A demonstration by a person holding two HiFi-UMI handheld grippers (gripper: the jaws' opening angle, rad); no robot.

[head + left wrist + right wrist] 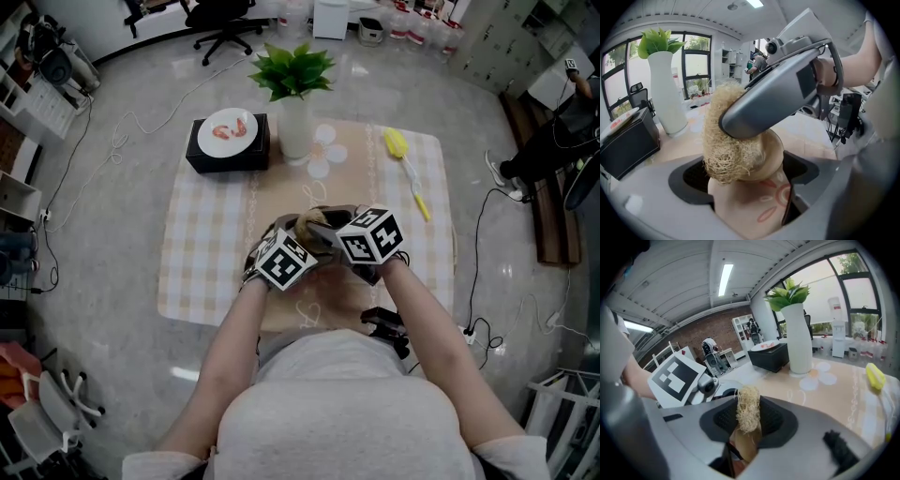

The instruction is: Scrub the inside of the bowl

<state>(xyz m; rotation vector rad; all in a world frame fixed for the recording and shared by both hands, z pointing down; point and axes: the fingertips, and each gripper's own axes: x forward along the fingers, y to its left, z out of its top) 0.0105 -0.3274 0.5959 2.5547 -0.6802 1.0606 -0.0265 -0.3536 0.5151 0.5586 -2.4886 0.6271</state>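
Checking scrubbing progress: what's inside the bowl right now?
A straw-coloured fibre scrubber, clamped in the right gripper, is pressed into the bowl held by the left gripper. The bowl's inner surface under it is covered.

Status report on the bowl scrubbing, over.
Left gripper shut on bowl. Right gripper shut on loofah scrubber, pressed into the bowl. Vase and yellow brush well apart; nothing in the way.

Rough, dry, straw-like fibre in the scrubber (724,145); smooth, softly glossy glaze on the bowl (761,201). Woven checked tablecloth (202,253), matt white vase (665,93), polished sheen on the floor (122,178).
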